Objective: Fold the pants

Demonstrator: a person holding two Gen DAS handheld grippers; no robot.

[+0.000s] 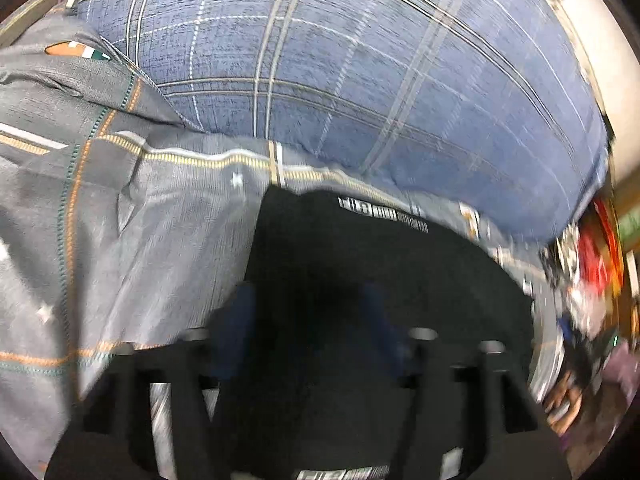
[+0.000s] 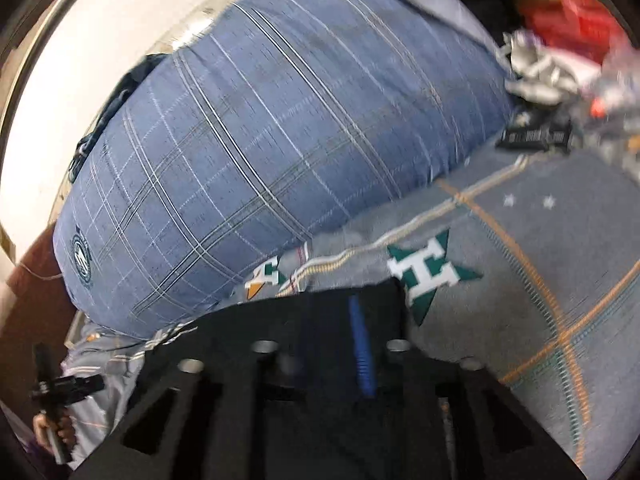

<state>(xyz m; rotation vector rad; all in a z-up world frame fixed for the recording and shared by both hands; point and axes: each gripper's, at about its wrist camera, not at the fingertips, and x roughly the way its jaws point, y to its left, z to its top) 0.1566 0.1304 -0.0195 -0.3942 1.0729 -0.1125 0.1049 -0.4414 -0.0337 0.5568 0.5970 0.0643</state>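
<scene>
Black pants (image 1: 360, 264) lying on the grey bedsheet (image 1: 140, 240), just below the blue plaid pillow (image 1: 340, 80).

Left gripper (image 1: 310, 320) spread above the pants, gripping nothing; right gripper (image 2: 320, 340) partly open over black cloth, and whether cloth lies between its pads cannot be told. Risk: released folds may slump, since the bedding is soft. White waistband lettering is blurred; the sheet bears a green "H" star (image 2: 428, 272).

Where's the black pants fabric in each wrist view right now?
Left wrist: black pants fill the lower centre, under the left gripper.
Right wrist: black pants sit bottom centre, at the right gripper.
Shared landmark: blue plaid pillow fills the upper part of both views.
</scene>
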